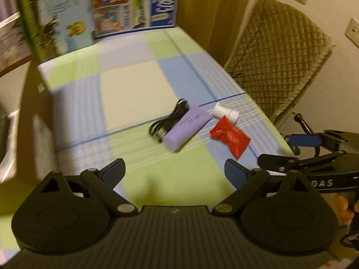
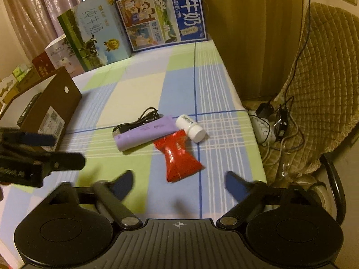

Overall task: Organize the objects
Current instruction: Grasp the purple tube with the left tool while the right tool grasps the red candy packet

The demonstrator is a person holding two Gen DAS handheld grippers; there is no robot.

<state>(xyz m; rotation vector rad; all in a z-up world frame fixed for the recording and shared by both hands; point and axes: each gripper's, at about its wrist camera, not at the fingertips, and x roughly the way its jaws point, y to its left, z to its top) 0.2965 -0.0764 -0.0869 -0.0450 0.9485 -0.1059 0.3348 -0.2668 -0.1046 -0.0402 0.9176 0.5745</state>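
Note:
A purple tube [image 1: 187, 127] [image 2: 145, 132] lies on the checked tablecloth [image 1: 134, 89] [image 2: 139, 85]. A coiled black cable [image 1: 169, 120] [image 2: 139, 120] lies against its left side. A small white bottle [image 1: 225, 112] [image 2: 190, 128] and a red packet [image 1: 230, 136] [image 2: 179, 157] lie to its right. My left gripper [image 1: 176, 171] is open and empty, hovering in front of the items. My right gripper [image 2: 178, 185] is open and empty, just before the red packet. Each gripper shows at the edge of the other's view: the right one [image 1: 289, 149], the left one [image 2: 51, 150].
Milk cartons [image 2: 101, 33] [image 1: 58, 15] and a blue printed box [image 2: 163, 15] [image 1: 134, 2] stand at the table's back. A brown cardboard box [image 2: 53, 105] [image 1: 33, 116] stands at the left. A padded chair [image 1: 280, 56] [image 2: 320, 85] and a power strip with cables [image 2: 267, 125] are to the right.

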